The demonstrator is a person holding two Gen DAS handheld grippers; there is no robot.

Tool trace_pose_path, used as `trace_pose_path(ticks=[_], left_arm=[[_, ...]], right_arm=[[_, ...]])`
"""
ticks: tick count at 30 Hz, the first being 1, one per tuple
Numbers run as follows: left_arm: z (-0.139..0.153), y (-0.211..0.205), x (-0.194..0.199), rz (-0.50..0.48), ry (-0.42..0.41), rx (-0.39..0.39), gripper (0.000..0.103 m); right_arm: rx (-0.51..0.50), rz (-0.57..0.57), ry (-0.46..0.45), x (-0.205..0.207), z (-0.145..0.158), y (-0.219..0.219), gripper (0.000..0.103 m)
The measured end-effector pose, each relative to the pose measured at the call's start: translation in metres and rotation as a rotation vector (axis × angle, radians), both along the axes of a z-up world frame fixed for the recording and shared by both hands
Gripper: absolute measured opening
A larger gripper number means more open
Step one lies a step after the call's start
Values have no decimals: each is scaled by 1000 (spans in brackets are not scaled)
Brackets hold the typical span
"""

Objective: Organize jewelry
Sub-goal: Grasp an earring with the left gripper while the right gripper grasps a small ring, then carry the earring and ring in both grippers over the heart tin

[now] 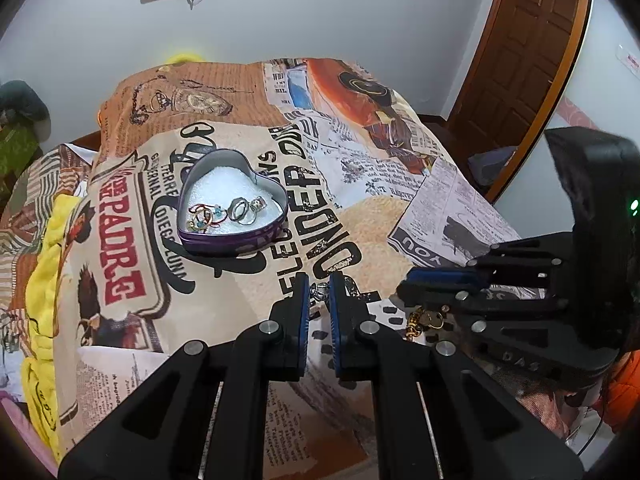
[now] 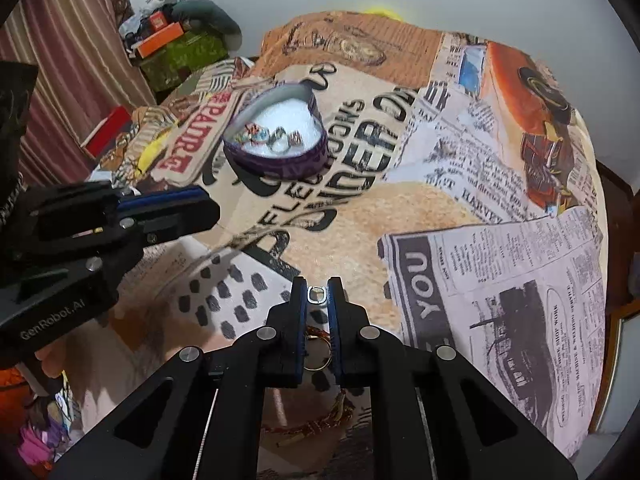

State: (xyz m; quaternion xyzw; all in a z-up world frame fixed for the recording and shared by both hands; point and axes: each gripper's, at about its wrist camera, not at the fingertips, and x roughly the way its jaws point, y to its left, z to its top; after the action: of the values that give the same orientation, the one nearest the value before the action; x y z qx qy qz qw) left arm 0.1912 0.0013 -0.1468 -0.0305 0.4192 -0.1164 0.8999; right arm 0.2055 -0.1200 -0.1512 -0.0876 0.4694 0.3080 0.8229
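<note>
The right gripper (image 2: 318,294) held a small silver ring (image 2: 317,294) between its tips, to carry it to the far heart-shaped tin (image 2: 304,160). The left gripper (image 1: 319,292) pinched another ring (image 1: 319,290).

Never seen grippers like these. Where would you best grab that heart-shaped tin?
Probably by the purple side wall of the tin, from above, one finger inside the open top and one outside: it sits flat, lid off, and looks too wide to span. Keep clear of the rings.

Purple heart-shaped tin (image 1: 234,226), lid off, white-lined, on printed blanket; several rings (image 1: 244,210) lie inside. Silver ring (image 2: 316,294) between right gripper pads.
</note>
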Motion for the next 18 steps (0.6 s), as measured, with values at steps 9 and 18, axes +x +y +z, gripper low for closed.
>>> trace_pose_path(ticks=[9, 18], left_arm=[[19, 12, -6, 32, -43, -10, 8], [40, 28, -6, 69, -101, -11, 8]], right_arm=[[39, -23, -85, -1, 35, 1, 9], [75, -21, -156, 6, 62, 14, 9]])
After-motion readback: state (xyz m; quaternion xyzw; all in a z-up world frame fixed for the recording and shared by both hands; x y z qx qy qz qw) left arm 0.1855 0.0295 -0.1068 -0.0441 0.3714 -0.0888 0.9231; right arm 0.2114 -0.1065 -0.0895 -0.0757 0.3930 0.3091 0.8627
